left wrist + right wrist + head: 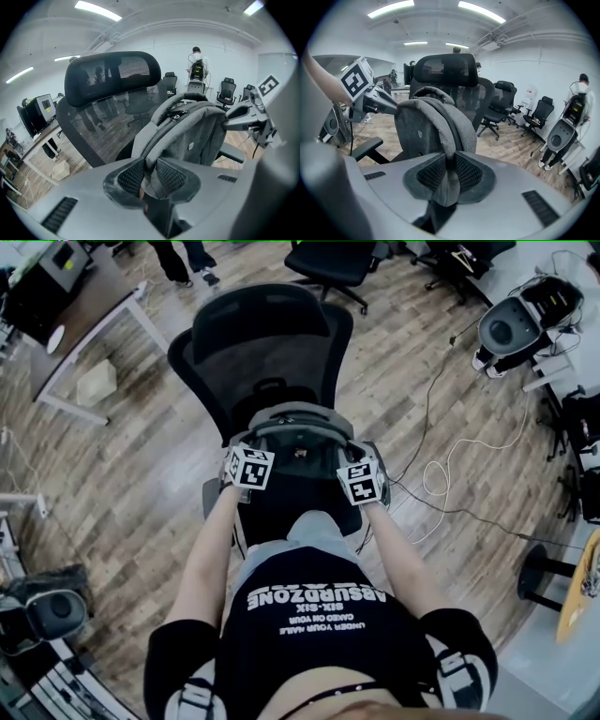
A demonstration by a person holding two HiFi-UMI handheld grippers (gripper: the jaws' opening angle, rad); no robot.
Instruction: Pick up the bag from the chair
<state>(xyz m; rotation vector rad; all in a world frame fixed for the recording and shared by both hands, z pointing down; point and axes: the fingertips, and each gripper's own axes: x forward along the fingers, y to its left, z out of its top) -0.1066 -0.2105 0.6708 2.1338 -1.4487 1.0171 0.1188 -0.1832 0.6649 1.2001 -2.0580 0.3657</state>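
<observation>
A grey backpack [296, 432] stands upright on the seat of a black mesh office chair [262, 343], its back to the chair's backrest. My left gripper [149, 169] is shut on the bag's left shoulder strap [150, 136], which runs up from between the jaws. My right gripper [449, 169] is shut on the other grey strap [450, 129], pinched between its ribbed pads. In the head view both grippers [247, 468] [362, 482] flank the bag at the chair's front. The bag's body [197, 136] [423, 133] fills the middle of both gripper views.
Wood floor surrounds the chair. Cables [441, 474] trail across the floor at right. A desk [84, 306] stands at upper left, more black chairs [333, 263] behind, and round grey machines [511, 329] [47, 610] at upper right and lower left. A person's legs [183, 259] show at the top.
</observation>
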